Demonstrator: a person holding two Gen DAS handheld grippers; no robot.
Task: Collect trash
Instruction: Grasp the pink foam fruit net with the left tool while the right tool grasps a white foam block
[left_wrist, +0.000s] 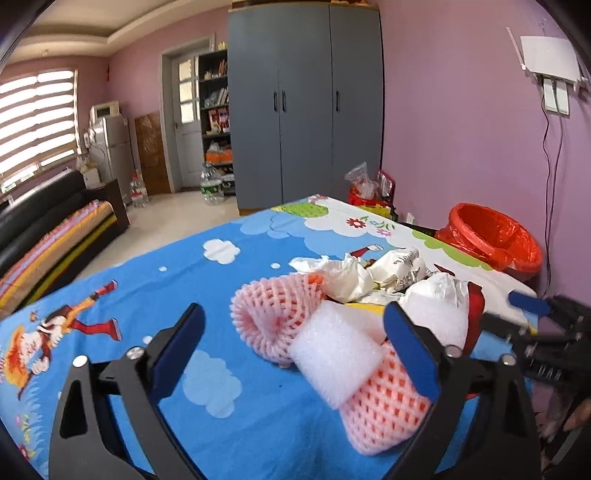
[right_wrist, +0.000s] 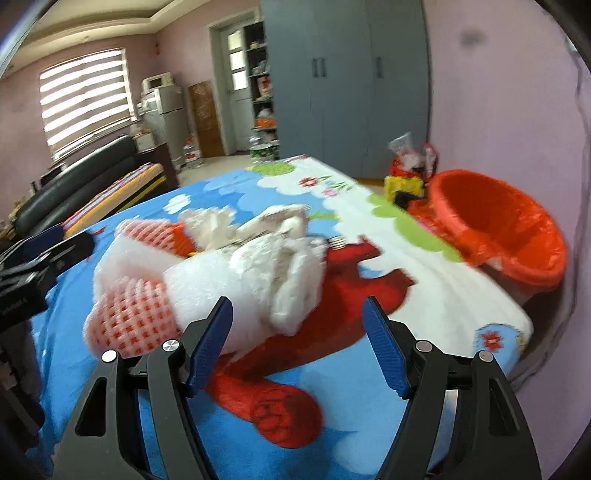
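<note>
Both grippers gape, gripping nothing: left gripper (left_wrist: 295, 343) straddles the foam pile (left_wrist: 332, 332), right gripper (right_wrist: 297, 332) just short; red bin (left_wrist: 491, 236) beyond pile. Risk: light foam squirts out, pile scatters.

Pink-and-orange foam netting (left_wrist: 273, 321) and a white foam sheet (left_wrist: 334, 363) lay with crumpled white wrappers (left_wrist: 343, 275) on my blue cartoon-print tablecloth (left_wrist: 221, 369), dotted with white clouds, green shrubs and a red-clad figure. Beside it, a bin (left_wrist: 491, 240) wore an orange-red liner. My claws' pads (right_wrist: 210, 347) were blue on black frames. Behind stood lilac-pink walls (left_wrist: 461, 110) and a grey-blue wardrobe (left_wrist: 306, 103).
</note>
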